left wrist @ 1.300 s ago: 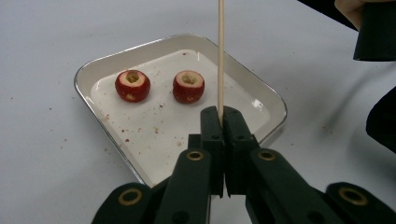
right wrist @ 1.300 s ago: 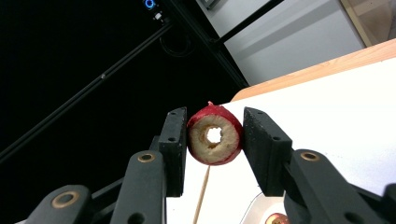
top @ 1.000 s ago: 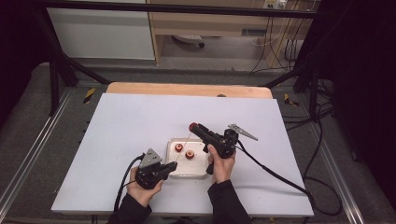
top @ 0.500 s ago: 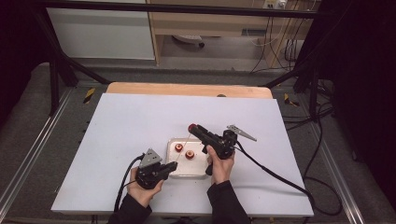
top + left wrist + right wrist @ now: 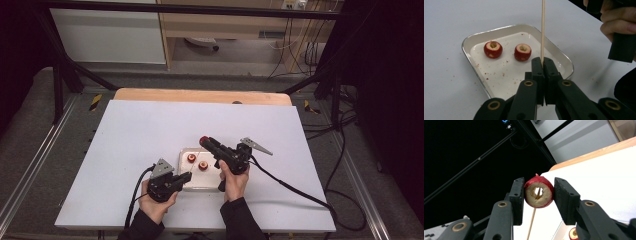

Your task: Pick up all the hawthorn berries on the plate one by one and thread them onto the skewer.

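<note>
My left gripper (image 5: 544, 62) is shut on a thin wooden skewer (image 5: 543, 30) that stands upright above a small white tray (image 5: 474, 67). Two cored red fruits (image 5: 493, 49) (image 5: 522, 52) lie in the tray. My right gripper (image 5: 539, 192) is shut on a third cored red fruit (image 5: 539, 192), held above the tray with its hole facing down. The skewer (image 5: 532, 220) rises from below and its tip sits inside that hole. In the high view the left gripper (image 5: 186, 176) is at the tray's near left corner, and the right gripper (image 5: 204, 141) holds the fruit over the tray (image 5: 197, 181).
The tray sits near the front middle of a white table top (image 5: 150, 130), with a wooden edge (image 5: 200, 95) at the back. A cable (image 5: 290, 187) trails right from the right gripper. Red crumbs dot the tray and the table beside it.
The right gripper with its fruit has shifted very slightly downward in the picture. The left gripper and skewer have kept still.
</note>
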Demonstrator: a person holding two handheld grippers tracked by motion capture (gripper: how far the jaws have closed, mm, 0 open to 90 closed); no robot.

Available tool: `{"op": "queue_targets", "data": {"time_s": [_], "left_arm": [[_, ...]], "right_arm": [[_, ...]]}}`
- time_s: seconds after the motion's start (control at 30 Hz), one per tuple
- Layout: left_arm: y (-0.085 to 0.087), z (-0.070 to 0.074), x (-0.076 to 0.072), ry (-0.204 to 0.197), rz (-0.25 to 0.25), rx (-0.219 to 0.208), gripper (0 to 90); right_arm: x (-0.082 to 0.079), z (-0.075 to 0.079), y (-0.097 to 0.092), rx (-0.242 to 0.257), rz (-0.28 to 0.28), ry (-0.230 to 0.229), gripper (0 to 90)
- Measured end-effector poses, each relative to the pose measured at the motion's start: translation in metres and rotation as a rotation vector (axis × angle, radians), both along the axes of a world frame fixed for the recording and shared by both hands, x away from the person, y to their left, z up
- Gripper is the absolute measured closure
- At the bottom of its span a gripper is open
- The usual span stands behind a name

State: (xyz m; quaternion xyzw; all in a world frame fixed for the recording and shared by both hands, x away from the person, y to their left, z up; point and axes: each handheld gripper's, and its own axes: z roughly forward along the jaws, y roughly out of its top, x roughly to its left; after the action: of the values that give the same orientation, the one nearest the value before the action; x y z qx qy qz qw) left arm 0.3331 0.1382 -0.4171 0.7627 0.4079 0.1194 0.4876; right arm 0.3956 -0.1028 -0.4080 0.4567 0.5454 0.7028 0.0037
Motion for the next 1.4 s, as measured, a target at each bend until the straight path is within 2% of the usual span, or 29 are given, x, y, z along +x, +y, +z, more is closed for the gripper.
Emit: {"op": "queue_targets", "data": {"time_s": [0.03,0.1,0.17,0.2,0.4,0.57,0.77,0.8,0.9,0.93,0.97,1.0,1.03,1.1,1.13,1.27,1.3,1.33,1.37,1.4], "left_arm": [[-0.001,0.001,0.001,0.003,0.001,-0.011,88.4],[-0.003,0.004,0.003,-0.005,0.003,0.007,88.4],[-0.006,0.003,0.005,-0.013,-0.001,0.001,88.4],[-0.007,0.004,0.006,-0.015,0.000,-0.005,88.4],[-0.013,0.009,0.015,-0.024,0.009,0.011,88.4],[-0.015,0.008,0.019,-0.024,0.005,0.018,88.4],[-0.014,0.007,0.020,-0.030,-0.004,0.024,88.4],[-0.014,0.008,0.019,-0.035,-0.008,0.025,88.4],[-0.010,0.008,0.017,-0.045,-0.017,0.041,88.4],[-0.007,0.008,0.016,-0.047,-0.016,0.043,88.4],[-0.003,0.007,0.016,-0.048,-0.019,0.046,88.4],[0.000,0.007,0.015,-0.049,-0.024,0.052,88.3],[0.004,0.007,0.014,-0.054,-0.027,0.065,88.3],[0.012,0.006,0.013,-0.058,-0.032,0.084,88.2],[0.018,0.006,0.012,-0.056,-0.035,0.089,88.2],[0.034,0.004,0.007,-0.060,-0.038,0.122,88.2],[0.038,0.003,0.006,-0.060,-0.041,0.135,88.2],[0.041,0.002,0.004,-0.060,-0.041,0.139,88.2],[0.045,0.001,0.003,-0.059,-0.042,0.145,88.2],[0.048,-0.001,0.002,-0.056,-0.044,0.149,88.1]], "right_arm": [[0.000,-0.001,0.001,0.000,0.009,0.005,61.9],[-0.001,-0.003,0.002,-0.002,0.027,0.022,62.0],[-0.003,-0.004,0.003,-0.008,0.039,0.026,62.1],[-0.004,-0.006,0.005,-0.023,0.065,0.035,62.1],[-0.012,-0.016,0.011,-0.056,0.099,0.053,62.1],[-0.015,-0.019,0.012,-0.084,0.106,0.058,62.1],[-0.018,-0.021,0.014,-0.094,0.107,0.062,61.7],[-0.018,-0.020,0.013,-0.097,0.110,0.069,59.1],[-0.018,-0.014,0.009,-0.130,0.095,0.045,48.6],[-0.018,-0.014,0.009,-0.130,0.095,0.045,48.6],[-0.018,-0.012,0.007,-0.142,0.100,0.034,46.0],[-0.017,-0.007,0.003,-0.176,0.107,0.023,37.6],[-0.017,-0.005,0.002,-0.198,0.108,0.022,33.8],[-0.016,-0.003,-0.001,-0.238,0.120,0.022,28.9],[-0.016,-0.003,-0.001,-0.238,0.120,0.022,28.9],[-0.013,-0.002,-0.007,-0.384,0.145,0.025,19.4],[-0.011,-0.002,-0.010,-0.452,0.157,0.029,17.4],[-0.010,-0.001,-0.012,-0.484,0.163,0.032,17.1],[-0.010,-0.001,-0.012,-0.484,0.163,0.032,17.1],[-0.009,-0.001,-0.013,-0.510,0.168,0.041,17.1]]}}
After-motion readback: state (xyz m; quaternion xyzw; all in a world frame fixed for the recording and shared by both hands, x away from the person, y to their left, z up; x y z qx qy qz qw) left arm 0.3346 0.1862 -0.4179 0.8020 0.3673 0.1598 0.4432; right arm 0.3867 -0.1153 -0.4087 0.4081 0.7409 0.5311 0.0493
